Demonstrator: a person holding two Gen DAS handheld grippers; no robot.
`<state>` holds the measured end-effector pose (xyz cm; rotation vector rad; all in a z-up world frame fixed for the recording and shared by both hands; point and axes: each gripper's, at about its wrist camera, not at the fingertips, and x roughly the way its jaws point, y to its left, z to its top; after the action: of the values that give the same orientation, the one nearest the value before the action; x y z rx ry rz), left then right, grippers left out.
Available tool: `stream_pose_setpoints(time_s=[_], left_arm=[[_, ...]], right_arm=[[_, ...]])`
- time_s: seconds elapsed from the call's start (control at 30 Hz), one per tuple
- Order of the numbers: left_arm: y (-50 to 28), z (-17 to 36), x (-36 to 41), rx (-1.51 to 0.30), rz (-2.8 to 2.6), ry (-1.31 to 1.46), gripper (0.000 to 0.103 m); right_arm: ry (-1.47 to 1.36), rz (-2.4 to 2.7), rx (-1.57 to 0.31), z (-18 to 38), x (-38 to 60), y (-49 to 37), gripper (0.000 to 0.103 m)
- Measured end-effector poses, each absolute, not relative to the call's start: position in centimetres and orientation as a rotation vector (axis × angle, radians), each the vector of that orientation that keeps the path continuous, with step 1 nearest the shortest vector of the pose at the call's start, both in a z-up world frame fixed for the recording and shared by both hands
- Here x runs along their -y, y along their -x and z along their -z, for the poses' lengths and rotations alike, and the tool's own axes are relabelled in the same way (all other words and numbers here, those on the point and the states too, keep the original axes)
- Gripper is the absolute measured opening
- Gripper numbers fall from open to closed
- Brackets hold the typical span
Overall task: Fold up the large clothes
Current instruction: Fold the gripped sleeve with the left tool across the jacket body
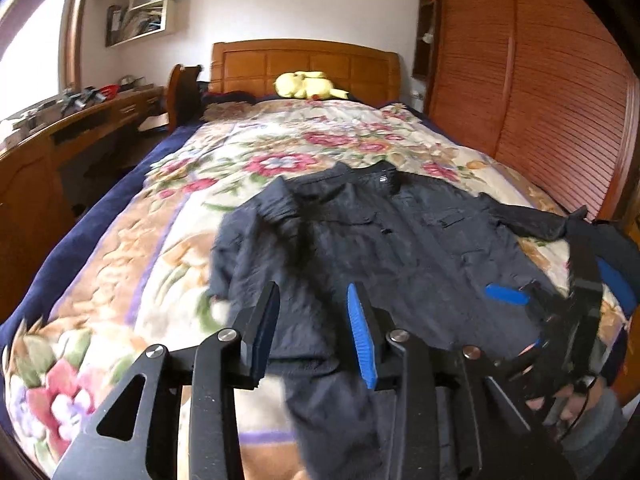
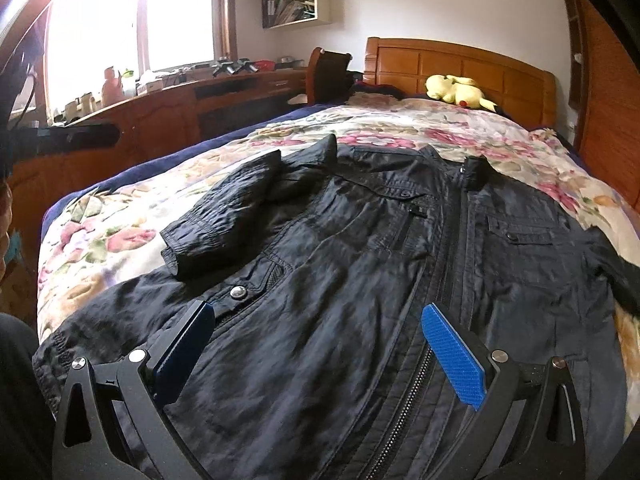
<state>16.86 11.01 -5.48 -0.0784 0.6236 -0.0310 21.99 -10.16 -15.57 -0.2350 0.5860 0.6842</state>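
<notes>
The left gripper [image 1: 314, 312] hangs over the near edge of the jacket [image 1: 380, 248], jaws parted with nothing between them. The right gripper [image 2: 320, 344] is spread wide above the zipper [image 2: 416, 384], also holding nothing. The jacket lies front up on the floral quilt [image 1: 160, 248], one sleeve [image 2: 224, 216] folded across its chest.

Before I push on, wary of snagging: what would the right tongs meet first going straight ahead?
Most likely the black jacket front itself: the open right tongs point low across it, the zipper running just inside the blue pad. Depth is unclear.
</notes>
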Motion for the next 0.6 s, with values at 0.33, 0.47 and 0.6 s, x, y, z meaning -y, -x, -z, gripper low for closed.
stream_pose_setpoints(time_s=[0.33,0.47,0.6], left_arm=[[-14.4,7.3,-16.9,-0.582,-0.071,0.089,0.076],[-13.4,7.4,-18.6,-0.551,-0.089,0.115,0.08],[-12.7,8.1,-19.8,-0.556,-0.096,0.136,0.081]], right_arm=[[0.338,-0.775,-0.586,13.1,4.8,-23.2,0.102],[0.397,-0.838,-0.615,13.0,1.5,-23.8,0.099],[0.459,-0.884,-0.657,14.2,-1.7,-24.6,0.091]])
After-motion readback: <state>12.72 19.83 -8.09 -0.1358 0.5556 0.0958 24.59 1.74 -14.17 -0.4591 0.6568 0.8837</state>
